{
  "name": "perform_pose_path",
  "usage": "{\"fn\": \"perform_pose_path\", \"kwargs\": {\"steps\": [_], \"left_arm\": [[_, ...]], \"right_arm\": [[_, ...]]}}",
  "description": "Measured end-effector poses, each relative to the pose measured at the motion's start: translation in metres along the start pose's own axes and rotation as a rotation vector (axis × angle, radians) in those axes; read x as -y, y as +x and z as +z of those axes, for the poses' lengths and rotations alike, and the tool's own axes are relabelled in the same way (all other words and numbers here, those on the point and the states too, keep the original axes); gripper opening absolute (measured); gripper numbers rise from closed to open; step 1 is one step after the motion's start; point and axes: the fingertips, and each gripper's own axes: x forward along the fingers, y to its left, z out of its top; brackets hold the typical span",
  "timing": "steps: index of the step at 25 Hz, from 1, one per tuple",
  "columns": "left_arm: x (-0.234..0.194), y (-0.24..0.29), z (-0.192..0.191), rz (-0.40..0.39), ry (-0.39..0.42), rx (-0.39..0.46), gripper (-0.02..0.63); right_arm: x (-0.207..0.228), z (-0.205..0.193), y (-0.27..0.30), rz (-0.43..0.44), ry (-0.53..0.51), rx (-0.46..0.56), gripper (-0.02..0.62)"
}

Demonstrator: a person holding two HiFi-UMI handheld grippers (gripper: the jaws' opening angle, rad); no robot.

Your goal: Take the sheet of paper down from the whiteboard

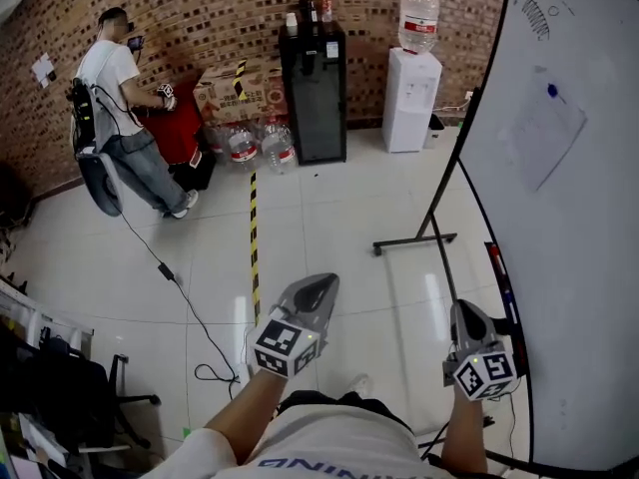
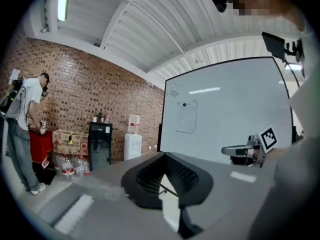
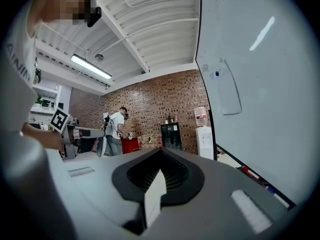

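Found the sheet of paper [image 1: 539, 143] hanging flat on the whiteboard [image 1: 599, 297], in the upper part toward the left edge, just below a scribble at the upper left corner. Noted one small blue magnet [image 1: 551, 92] at the top middle of the sheet as the only visible fastening; saw no tape or second magnet, though could not rule out either at this size. Checked the left claw [image 1: 321, 281]: jaws fully together, nothing between them. Checked the right claw [image 1: 465, 313]: likewise closed tight and empty. Observed both claws held low in front of the body, pointing roughly level, well apart from the sheet, the right one nearer the board's lower edge and the marker ledge [image 1: 496, 262]. Judged the task not yet begun at the sheet itself. Assessed the sheet as very light, thin and limp, liable to crease or tear at the magnet if pulled hard, and liable to flutter to the floor once freed. Judged the lower corners and the free side edges the best places to take hold, being unpinned and easiest to peel off the smooth board face. Considered a flat pinch on a lower corner with one claw, and the magnet lifted or slid off over the sheet's top edge with the other. Flagged the slick board surface as giving little purchase for working a jaw behind the paper. Recorded the need to open both claws before any grasp.
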Motion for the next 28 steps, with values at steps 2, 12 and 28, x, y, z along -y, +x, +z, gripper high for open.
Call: {"fn": "perform_pose_path", "kwargs": {"steps": [2, 12, 28], "left_arm": [[-0.003, 0.026, 0.01, 0.002, 0.005, -0.001, 0.003], [-0.031, 0.115, 0.03, -0.022, 0.002, -0.017, 0.003], [-0.144, 0.333, 0.082, -0.392, 0.044, 0.002, 0.003]], "right_arm": [[0.019, 0.01, 0.019, 0.007, 0.003, 0.007, 0.008], [0.071, 0.015, 0.075, -0.005, 0.038, 0.003, 0.008], [0.151, 0.089, 0.235, -0.342, -0.036, 0.074, 0.008]]}}
